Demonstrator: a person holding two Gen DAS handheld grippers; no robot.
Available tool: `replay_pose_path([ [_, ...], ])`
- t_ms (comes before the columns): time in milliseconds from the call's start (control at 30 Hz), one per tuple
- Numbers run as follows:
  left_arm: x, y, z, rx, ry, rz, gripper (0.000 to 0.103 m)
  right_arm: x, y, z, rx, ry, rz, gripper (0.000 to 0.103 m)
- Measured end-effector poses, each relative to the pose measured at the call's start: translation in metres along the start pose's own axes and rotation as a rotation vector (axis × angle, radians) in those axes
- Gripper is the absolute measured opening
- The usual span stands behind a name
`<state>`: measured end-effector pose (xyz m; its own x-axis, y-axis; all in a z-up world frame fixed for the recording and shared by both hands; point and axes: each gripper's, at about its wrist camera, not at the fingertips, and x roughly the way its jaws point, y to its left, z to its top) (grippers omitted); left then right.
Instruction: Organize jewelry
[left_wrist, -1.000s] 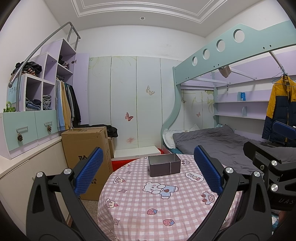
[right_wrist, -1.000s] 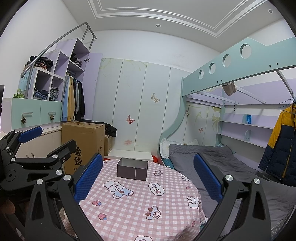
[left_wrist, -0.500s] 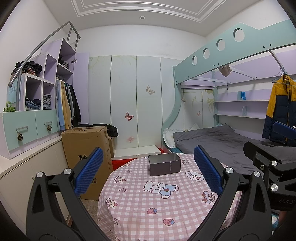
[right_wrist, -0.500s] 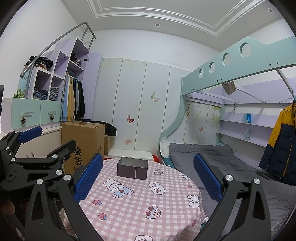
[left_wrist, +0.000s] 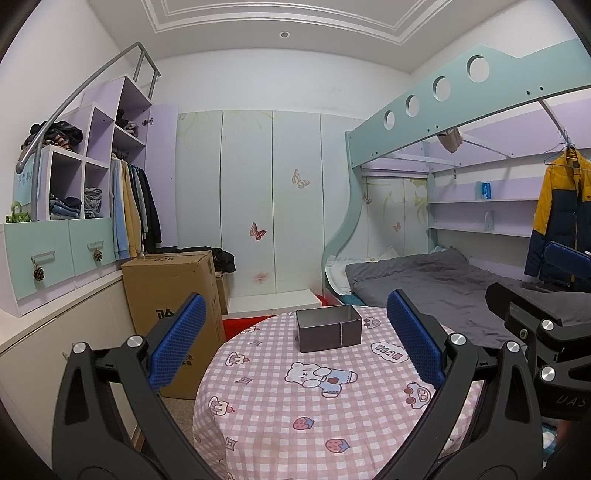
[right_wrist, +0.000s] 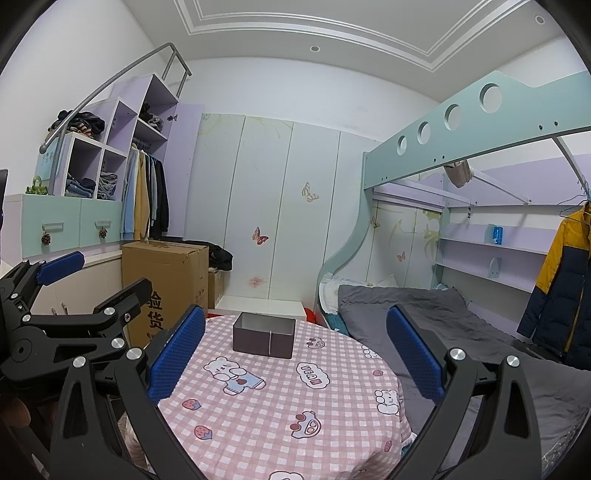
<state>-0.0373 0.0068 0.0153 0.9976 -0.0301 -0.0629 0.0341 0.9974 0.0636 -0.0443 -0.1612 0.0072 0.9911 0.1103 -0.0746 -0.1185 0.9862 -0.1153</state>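
A dark grey open box (left_wrist: 328, 329) with a divider stands near the far edge of a round table (left_wrist: 317, 417) covered in a pink checked cloth; the right wrist view shows the same box (right_wrist: 263, 334) on the table (right_wrist: 280, 410). My left gripper (left_wrist: 295, 341) is held open above the near side of the table, nothing between its blue pads. My right gripper (right_wrist: 295, 341) is likewise open and empty, well short of the box. No jewelry shows in either view. Each gripper appears at the edge of the other's view.
A brown cardboard box (left_wrist: 173, 306) stands on the floor left of the table. A bed with a grey duvet (left_wrist: 436, 280) lies to the right under a bunk frame. Shelves and hanging clothes (left_wrist: 133, 210) line the left wall; a yellow and navy jacket (left_wrist: 561, 214) hangs at right.
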Motion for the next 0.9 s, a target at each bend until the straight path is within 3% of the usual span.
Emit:
replay_pose_path([
  [533, 0.041, -0.004, -0.008, 0.018, 0.040, 0.001, 0.096, 0.038, -0.003, -0.010, 0.015, 0.037, -0.003, 0.095],
  [900, 0.110, -0.011, -0.031, 0.020, 0.151, -0.027, 0.096, 0.097, -0.011, -0.030, 0.043, 0.135, 0.002, 0.095],
])
